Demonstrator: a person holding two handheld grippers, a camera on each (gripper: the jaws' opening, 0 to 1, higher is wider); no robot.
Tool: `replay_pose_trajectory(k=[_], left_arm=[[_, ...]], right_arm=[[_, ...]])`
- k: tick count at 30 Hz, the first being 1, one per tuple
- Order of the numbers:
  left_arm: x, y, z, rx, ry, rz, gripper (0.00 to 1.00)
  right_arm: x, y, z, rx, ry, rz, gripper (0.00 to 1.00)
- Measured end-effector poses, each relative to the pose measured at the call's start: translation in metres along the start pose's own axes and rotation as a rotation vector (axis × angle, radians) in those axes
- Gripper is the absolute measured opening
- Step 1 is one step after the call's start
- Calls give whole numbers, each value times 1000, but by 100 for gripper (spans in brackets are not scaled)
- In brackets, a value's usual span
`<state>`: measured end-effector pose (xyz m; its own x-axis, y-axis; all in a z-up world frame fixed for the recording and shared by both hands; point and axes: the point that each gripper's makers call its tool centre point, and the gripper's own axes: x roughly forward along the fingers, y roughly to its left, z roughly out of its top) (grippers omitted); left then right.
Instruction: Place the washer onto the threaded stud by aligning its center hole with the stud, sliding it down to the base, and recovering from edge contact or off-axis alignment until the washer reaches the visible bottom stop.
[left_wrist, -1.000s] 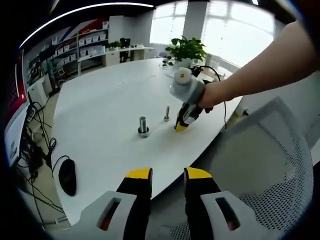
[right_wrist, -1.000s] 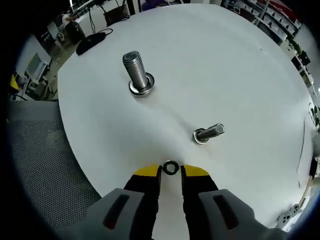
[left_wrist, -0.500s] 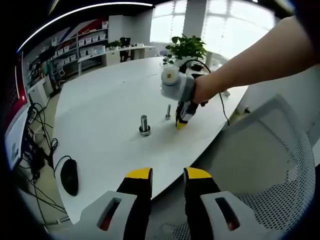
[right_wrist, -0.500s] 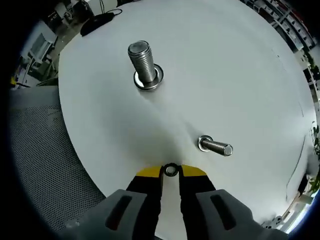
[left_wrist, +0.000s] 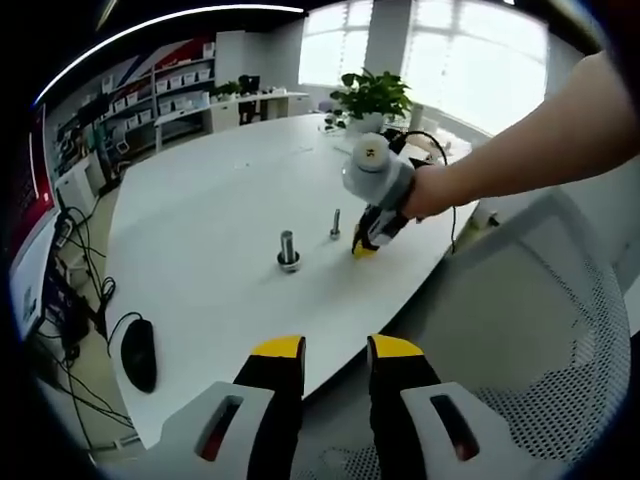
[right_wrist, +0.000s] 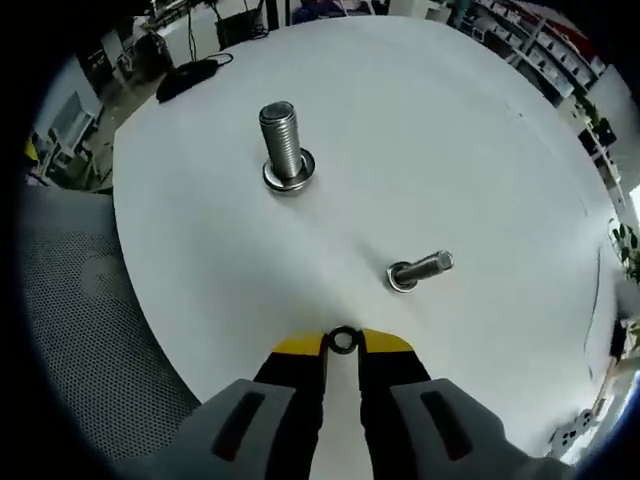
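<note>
Right tongs are pinched narrow on the washer, a small dark ring caught between the yellow tips, low over the white counter. Just beyond the tips, a little to the right, stands the thin threaded stud, leaning away to the right in this fisheye view, with a collar at its base. The washer is near it but apart from it. Farther off and to the left rises the thick bolt, upright on its own wide washer. A mesh chair sits past the counter's left edge, and a dark mouse lies at the far rim.

Over to the left gripper view: the left tongs hang with a narrow gap, nothing between the tips, held back off the near edge of the counter. From here the whole right gripper is on show, a hand wrapped around it, its yellow tips down by the counter just right of the thin stud. The thick bolt stands to the left of that. A potted plant sits at the counter's far end, with shelves on the far wall.
</note>
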<state>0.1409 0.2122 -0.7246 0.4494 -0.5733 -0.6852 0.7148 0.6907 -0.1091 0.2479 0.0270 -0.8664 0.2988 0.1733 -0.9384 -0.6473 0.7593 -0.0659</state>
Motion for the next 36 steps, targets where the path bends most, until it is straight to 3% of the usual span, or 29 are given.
replay_pose_trajectory(k=[7,8,10,11,12,13,15,18,22,28,36], left_arm=[[0,-1,1,-5,-8,-7,22],[-1,-1,1,-7,-8,-8,22],[-1,-1,2,-11,-12,-9,22],[-1,-1,2,-10,-13,-10,22],[0,-2,2,-10,-12,-15,22],[0,-2,2,-9,-11,-16,22],[0,-2,1,-9,-8,-13,22],[-1,-1,1,-16,-11,-12,22],[0,-2,2,-13,-8,-15,22],[0,-2,0,-12,-2,-14,22],[1,-1,-2,-16,11,-8,21]], right_arm=[[-5,3,-1,-33,-25,-22,13],[-7,2,1,-34,-32,-26,1],[-15,-3,5,-35,-46,-34,3],[-14,-4,8,7,-51,-27,3],[-13,-3,7,17,-39,-18,3],[-12,0,0,11,14,-8,3],[-14,-9,10,-92,-41,-65,3],[-21,-12,9,3,-48,-37,3],[-32,-24,4,53,-66,-44,3],[-47,-47,-3,85,-96,-65,4],[-54,-56,-22,117,-85,-71,9]])
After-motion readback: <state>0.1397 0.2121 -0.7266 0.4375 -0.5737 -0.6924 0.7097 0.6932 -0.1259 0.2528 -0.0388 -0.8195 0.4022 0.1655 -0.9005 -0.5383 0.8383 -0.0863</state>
